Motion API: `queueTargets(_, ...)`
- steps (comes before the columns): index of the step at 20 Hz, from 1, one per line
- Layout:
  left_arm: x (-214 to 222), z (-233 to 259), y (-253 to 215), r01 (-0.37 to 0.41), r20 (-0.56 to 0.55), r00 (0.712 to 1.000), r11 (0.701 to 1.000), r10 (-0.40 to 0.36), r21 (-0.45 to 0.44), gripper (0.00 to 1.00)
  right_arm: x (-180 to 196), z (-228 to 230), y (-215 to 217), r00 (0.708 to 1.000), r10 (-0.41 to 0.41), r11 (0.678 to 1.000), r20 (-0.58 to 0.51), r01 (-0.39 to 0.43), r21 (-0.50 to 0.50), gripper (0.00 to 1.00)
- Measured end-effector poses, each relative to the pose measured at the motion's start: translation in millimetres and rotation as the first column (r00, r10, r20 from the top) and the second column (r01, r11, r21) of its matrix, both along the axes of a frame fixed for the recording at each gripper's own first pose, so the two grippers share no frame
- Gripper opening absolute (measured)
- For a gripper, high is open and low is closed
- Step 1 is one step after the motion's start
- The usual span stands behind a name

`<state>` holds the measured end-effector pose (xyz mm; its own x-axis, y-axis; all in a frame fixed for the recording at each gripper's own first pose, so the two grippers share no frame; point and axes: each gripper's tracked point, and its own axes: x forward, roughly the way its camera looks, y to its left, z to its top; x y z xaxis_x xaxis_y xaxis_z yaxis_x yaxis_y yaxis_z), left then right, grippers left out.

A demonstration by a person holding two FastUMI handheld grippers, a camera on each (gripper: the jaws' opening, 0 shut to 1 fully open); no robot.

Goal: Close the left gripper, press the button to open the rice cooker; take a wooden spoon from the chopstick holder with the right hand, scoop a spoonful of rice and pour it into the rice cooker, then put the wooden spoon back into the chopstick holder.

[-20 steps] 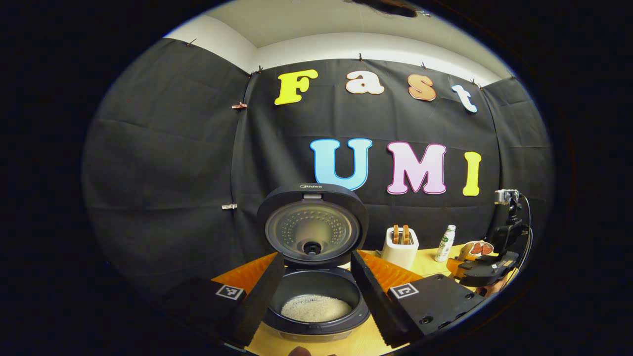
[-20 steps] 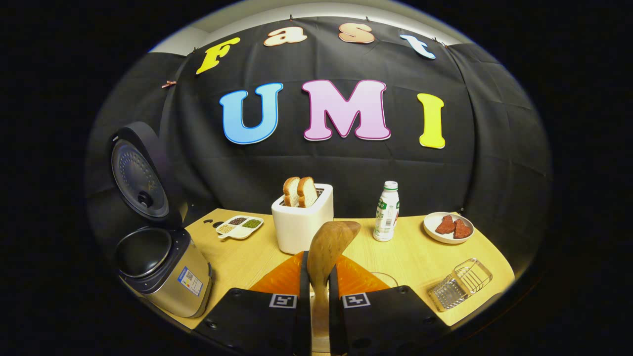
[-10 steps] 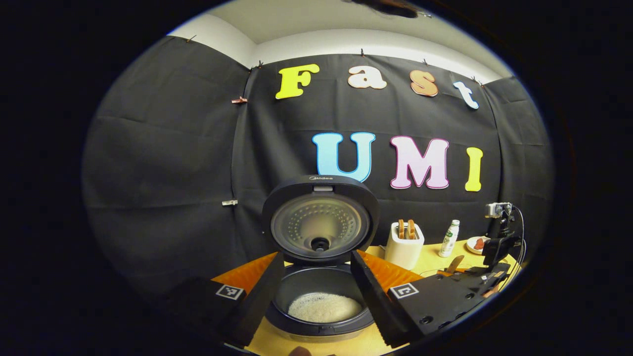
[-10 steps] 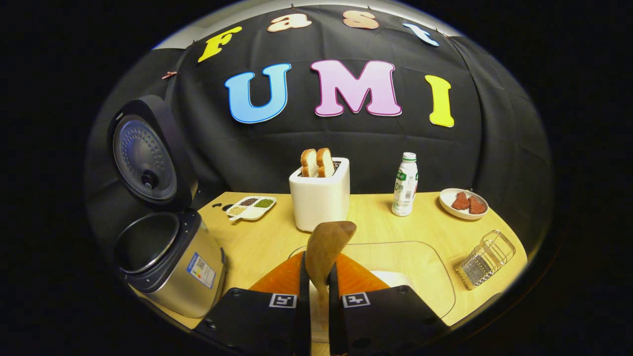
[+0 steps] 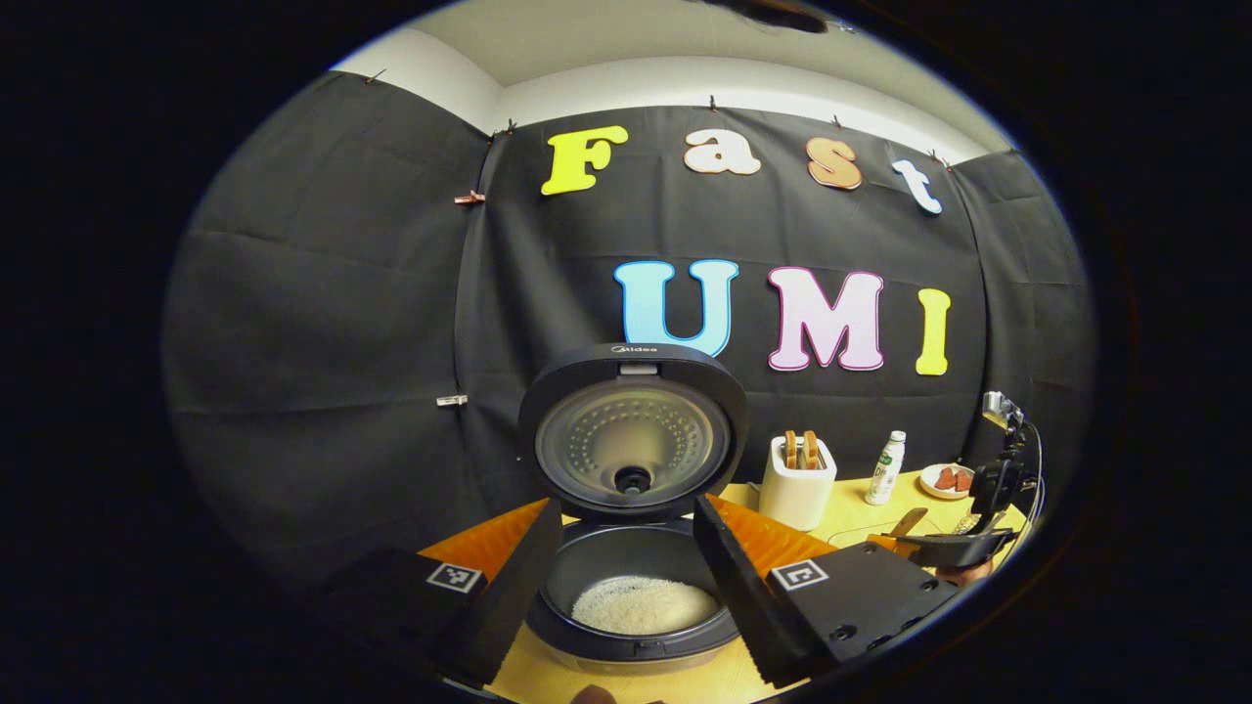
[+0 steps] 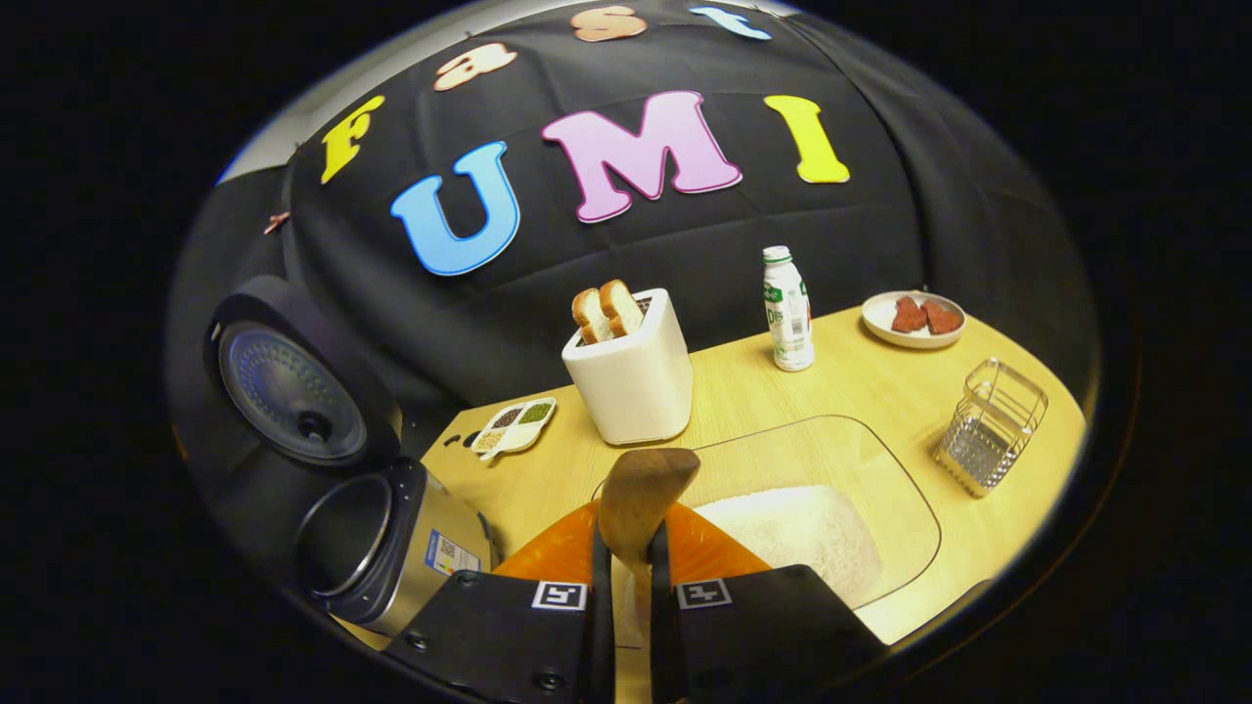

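The rice cooker (image 5: 636, 626) stands open right in front of my left gripper (image 5: 626, 510), lid (image 5: 631, 440) upright, white rice (image 5: 646, 604) in its pot. That gripper is open, its fingers spread to either side of the pot. My right gripper (image 6: 628, 536) is shut on the handle of the wooden spoon (image 6: 644, 484), whose bowl points forward above the near edge of a glass tray (image 6: 880, 460) holding rice (image 6: 802, 528). The wire chopstick holder (image 6: 990, 425) stands to the tray's right. The rice cooker (image 6: 391, 548) is at the lower left of the right gripper view.
On the wooden table (image 6: 861, 381) behind the tray stand a white toaster (image 6: 631, 376) with bread, a small bottle (image 6: 787, 308), a plate of meat (image 6: 915, 318) and a divided dish of grains (image 6: 514, 427). The right gripper (image 5: 963, 543) shows far right in the left gripper view.
My right gripper with the spoon has tipped downward and rolled, bringing the tray of rice into view under the spoon. The left gripper has barely shifted and stays open.
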<state>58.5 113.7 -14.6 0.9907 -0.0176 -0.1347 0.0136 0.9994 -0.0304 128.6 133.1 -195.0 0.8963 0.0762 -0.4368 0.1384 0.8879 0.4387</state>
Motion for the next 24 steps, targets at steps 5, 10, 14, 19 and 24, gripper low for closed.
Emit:
queueTargets(5,-3.6,4.7,-5.6,0.013,0.003,1.000,1.000,-0.013,0.020,0.92,-2.1,4.5,-22.5,0.996,-0.093,0.988,0.008,0.092,0.127,0.18)
queueTargets(10,-8.8,11.4,-12.4,0.027,0.010,1.000,0.999,-0.027,0.028,0.92,-3.0,13.9,-39.9,0.987,-0.156,0.968,0.034,0.146,0.206,0.18)
queueTargets(14,-12.3,17.7,-15.4,0.034,0.012,0.999,0.998,-0.035,0.053,0.91,-1.0,19.3,-57.9,0.975,-0.220,0.942,0.041,0.201,0.269,0.18)
queueTargets(19,-13.8,26.2,-19.1,0.039,0.023,0.999,0.998,-0.040,0.050,0.92,0.8,26.2,-77.3,0.961,-0.272,0.920,0.056,0.243,0.306,0.18)
queueTargets(24,-15.0,26.8,-16.2,0.027,0.024,0.999,0.999,-0.028,0.024,0.92,-2.9,33.7,-80.4,0.961,-0.270,0.920,0.057,0.240,0.309,0.18)
